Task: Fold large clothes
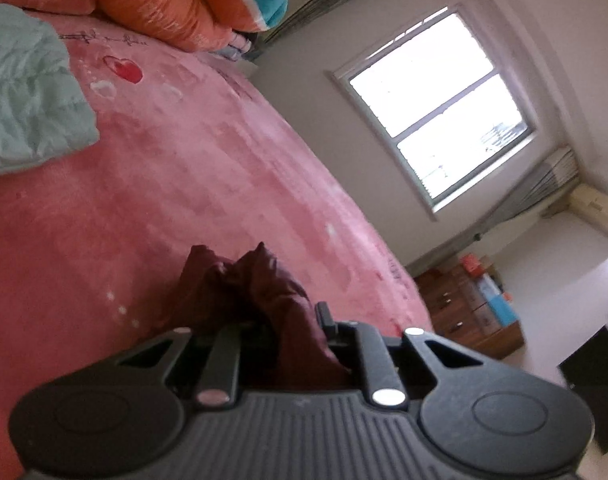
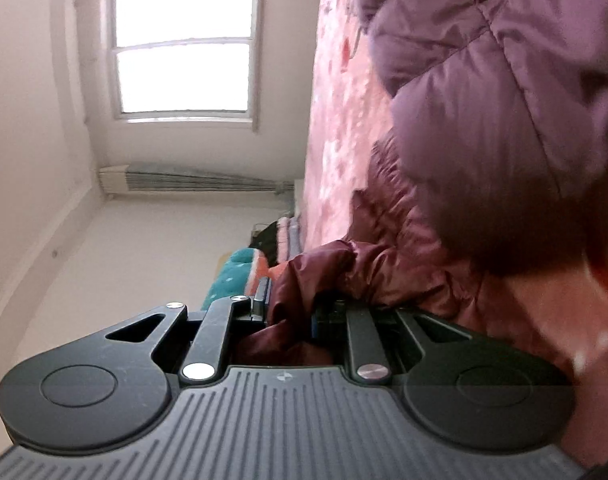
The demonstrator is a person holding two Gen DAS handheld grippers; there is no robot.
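Left tongs [image 1: 288, 320] clamped down on a bunched fold of the maroon puffer jacket [image 1: 264, 292], fabric wadded up right between the fingers and poking out past the tips in two little peaks. Pretty much hovering over the pink bedspread [image 1: 184, 168], with only that pinched corner of the jacket visible from the left wrist view. Over on the right wrist view, right tongs [image 2: 288, 304] likewise gripping a shiny maroon fold [image 2: 304, 280], cloth stuffed between the fingers and spilling back toward the camera. From there running up and to the right into the quilted bulk of the jacket, filling the whole upper right and lying on the bed. So both tongs pinching edges of the same garment, main mass off to the right of the right tongs. Elsewhere: mint-green quilted piece [image 1: 28, 96] lying on the bedspread well apart from the left tongs, orange and teal bedding [image 1: 192, 0] piled at the far end of the bed, bright window [image 1: 440, 108] in the wall, wooden drawers [image 1: 464, 316] beside the bed. Whole view tilted hard, a bit blurry too.
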